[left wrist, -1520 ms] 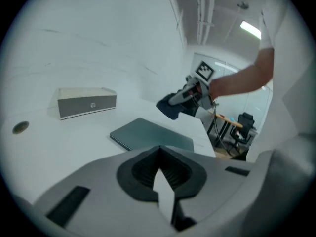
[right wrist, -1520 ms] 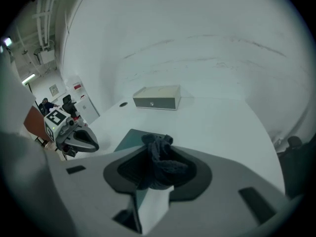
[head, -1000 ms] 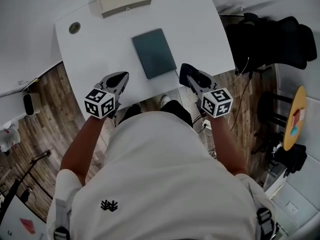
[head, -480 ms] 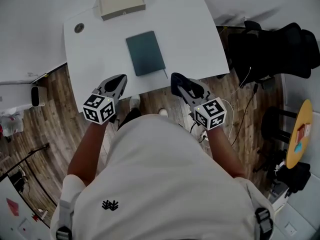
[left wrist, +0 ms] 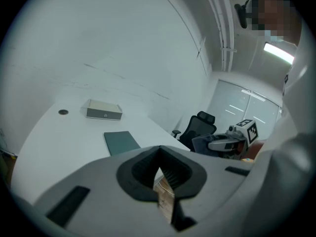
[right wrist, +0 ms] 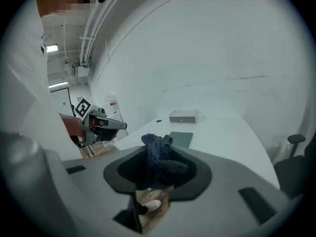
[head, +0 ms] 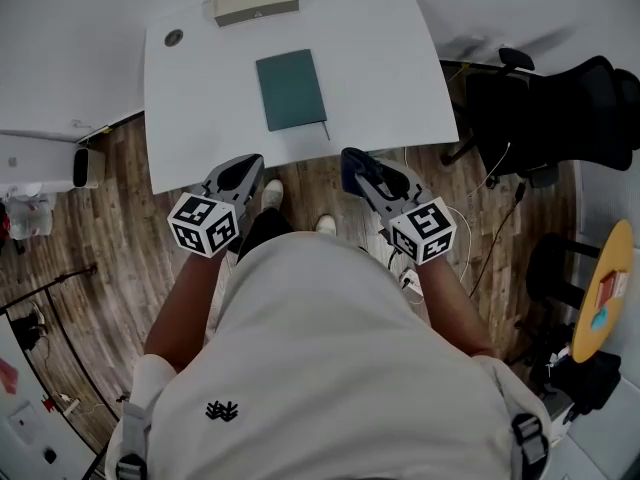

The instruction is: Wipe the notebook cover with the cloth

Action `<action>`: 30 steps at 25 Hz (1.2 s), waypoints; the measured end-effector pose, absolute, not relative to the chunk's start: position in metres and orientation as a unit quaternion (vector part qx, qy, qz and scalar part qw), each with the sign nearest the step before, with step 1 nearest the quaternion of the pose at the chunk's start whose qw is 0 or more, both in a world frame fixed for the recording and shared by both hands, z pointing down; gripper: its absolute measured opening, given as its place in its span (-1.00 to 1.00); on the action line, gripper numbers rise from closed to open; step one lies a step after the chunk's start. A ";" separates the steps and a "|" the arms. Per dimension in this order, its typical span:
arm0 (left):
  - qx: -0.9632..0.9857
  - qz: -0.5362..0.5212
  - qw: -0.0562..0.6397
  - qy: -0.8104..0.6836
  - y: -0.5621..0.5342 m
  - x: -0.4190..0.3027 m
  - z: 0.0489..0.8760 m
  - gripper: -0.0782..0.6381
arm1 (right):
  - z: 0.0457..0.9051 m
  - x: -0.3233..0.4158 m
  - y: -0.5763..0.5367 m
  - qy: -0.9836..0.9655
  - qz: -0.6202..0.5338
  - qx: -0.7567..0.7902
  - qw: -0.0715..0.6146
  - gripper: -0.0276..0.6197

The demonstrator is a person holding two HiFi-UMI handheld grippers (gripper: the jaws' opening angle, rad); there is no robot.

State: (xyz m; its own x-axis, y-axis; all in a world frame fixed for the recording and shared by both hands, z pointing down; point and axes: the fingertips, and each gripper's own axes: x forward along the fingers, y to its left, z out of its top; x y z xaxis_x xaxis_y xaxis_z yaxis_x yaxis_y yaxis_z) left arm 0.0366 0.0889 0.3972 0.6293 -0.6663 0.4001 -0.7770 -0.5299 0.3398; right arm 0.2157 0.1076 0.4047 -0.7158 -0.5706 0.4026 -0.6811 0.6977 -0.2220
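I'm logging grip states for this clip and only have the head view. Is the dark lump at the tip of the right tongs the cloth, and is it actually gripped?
Observer: Yes. The right gripper view shows the right tongs shut on a bunched dark blue cloth.
Operator: And the left tongs, are they holding anything?
Observer: No. In the left gripper view the left tongs are shut, with nothing between them.
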 end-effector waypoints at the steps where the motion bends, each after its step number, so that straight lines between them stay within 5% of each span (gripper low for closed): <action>1: 0.868 0.112 0.247 -0.417 0.092 0.039 0.396 -0.77 | 0.403 0.218 0.111 -0.910 0.177 0.343 0.152 -0.54; 30: 0.873 0.109 0.220 -0.422 0.113 0.080 0.390 -0.76 | 0.397 0.257 0.147 -0.918 0.152 0.337 0.145 -0.55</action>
State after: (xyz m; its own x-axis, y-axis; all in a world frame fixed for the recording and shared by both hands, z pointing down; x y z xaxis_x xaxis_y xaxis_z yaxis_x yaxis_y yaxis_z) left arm 0.0802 0.1133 0.3899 0.6199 -0.6884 0.3765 -0.7846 -0.5472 0.2914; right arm 0.2571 0.1475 0.3966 -0.7309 -0.5739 0.3692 -0.6623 0.7271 -0.1808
